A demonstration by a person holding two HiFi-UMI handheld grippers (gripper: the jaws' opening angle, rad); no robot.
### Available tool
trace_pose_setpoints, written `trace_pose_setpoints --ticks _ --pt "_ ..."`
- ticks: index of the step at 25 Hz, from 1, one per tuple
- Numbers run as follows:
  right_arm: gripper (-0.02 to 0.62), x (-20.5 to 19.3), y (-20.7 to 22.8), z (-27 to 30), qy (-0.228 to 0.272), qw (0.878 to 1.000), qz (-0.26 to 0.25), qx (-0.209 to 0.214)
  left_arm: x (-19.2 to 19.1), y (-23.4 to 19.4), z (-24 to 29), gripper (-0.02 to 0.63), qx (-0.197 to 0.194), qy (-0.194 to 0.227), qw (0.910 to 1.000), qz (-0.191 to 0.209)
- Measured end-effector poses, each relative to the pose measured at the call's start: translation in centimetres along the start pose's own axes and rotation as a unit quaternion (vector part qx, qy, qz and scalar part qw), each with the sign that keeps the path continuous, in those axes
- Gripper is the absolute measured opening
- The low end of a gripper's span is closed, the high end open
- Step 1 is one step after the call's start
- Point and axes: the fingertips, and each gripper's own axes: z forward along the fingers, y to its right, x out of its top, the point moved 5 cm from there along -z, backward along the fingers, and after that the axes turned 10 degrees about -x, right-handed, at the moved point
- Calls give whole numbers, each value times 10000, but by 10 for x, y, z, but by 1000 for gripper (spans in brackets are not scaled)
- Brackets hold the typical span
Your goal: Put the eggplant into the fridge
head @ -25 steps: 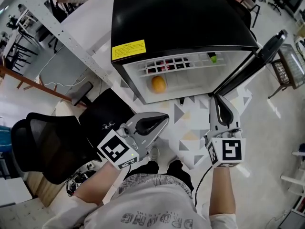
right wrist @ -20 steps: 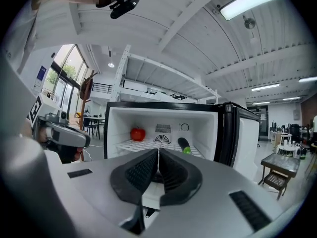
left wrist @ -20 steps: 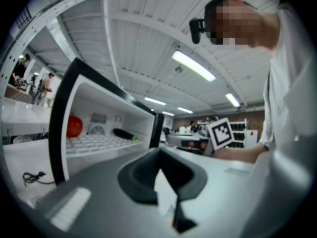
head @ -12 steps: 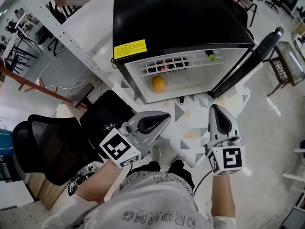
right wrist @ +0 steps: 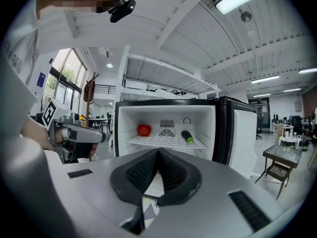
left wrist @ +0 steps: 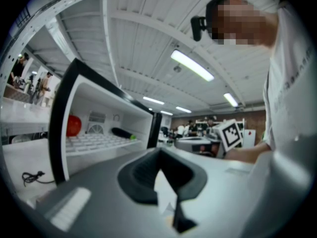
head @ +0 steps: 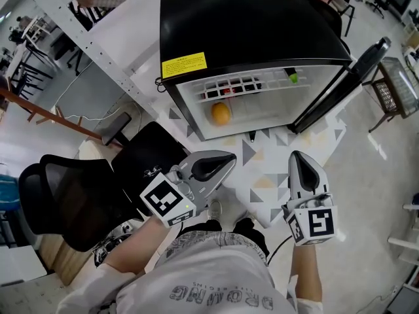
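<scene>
Head view shows the left gripper point(head: 229, 157) and the right gripper point(head: 298, 156) held out low in front of the person, over a floor mat patterned with grey and beige triangles point(head: 262, 175). A black mesh office chair point(head: 65, 201) stands on the left. In each gripper's own view the ribbed pads are pressed together with nothing between them, so both are empty.

The dark, long eggplant with a green tip point(right wrist: 187, 137) already lies inside the small black fridge point(head: 249, 25). What is left, I judge, is to shut the fridge's black door point(head: 347, 84), which stands swung wide at the right. The right gripper is the nearer one. With its jaws together it makes a blunt pusher, best set against the door's outer face near the free edge and swept round smoothly. First check that nothing overhangs the shelf's front.

Inside the fridge, the white wire shelf point(right wrist: 163, 143) carries a round red fruit point(right wrist: 144, 130) at the left and the eggplant at the right, well apart. A round orange fruit point(head: 221, 113) appears to sit on the level below the shelf.
</scene>
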Motion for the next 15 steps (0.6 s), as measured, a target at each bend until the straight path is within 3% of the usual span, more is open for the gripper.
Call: trace_pose_setpoints --ticks 15 --pt "2 -5 -3 3 -113 9999 -22 124 -1 -2 -3 6 102 39 9999 -18"
